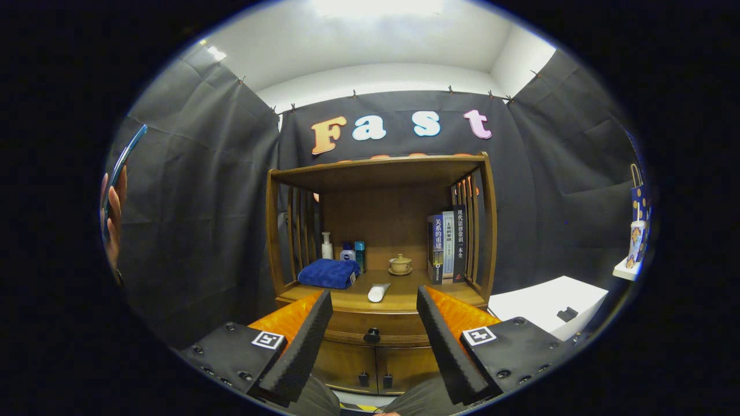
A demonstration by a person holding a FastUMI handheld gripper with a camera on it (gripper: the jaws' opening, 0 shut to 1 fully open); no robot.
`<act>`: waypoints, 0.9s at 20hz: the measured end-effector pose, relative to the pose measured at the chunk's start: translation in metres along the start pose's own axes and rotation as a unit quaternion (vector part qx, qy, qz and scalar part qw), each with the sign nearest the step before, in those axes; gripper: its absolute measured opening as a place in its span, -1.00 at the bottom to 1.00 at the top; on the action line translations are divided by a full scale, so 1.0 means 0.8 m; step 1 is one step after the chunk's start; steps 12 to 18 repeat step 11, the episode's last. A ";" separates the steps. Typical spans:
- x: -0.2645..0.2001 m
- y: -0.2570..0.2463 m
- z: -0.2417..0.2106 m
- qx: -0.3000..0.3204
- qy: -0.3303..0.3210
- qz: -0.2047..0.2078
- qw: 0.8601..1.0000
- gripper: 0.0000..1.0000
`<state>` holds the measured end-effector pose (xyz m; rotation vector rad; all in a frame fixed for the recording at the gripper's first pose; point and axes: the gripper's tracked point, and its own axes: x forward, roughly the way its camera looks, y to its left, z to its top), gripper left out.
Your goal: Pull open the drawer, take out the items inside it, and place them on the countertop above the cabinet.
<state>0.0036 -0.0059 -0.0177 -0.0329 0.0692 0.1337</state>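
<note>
Gripper (374, 306) fingers spread wide, nothing between them, ribbed pads facing inward. Drawer (370, 325) shut, contents hidden; round dark knob (372, 334) sits in gap between fingers. Cabinet (378, 242) glossy wood, slatted sides. On countertop (399, 296): white tube (378, 292) lying flat, plush blue towel (329, 273), small bottles (344, 248) hard to make out, lidded ceramic cup (400, 264), upright books (447, 245). Lower doors (376, 365) partly cut off.

You see a brown wooden cabinet (381, 231) whose drawer (370, 323) has a black knob (372, 334); on its countertop (399, 297) lie a deep blue towel (329, 273), a white tube (378, 292), a beige teacup (400, 264), and dark-spined books (448, 245) with pale lettering
</note>
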 end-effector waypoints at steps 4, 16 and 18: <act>0.001 0.000 -0.002 -0.001 0.001 0.000 1.000 0.93; 0.000 -0.001 -0.004 -0.005 0.003 -0.003 1.000 0.93; 0.000 -0.001 -0.004 -0.005 0.003 -0.003 1.000 0.93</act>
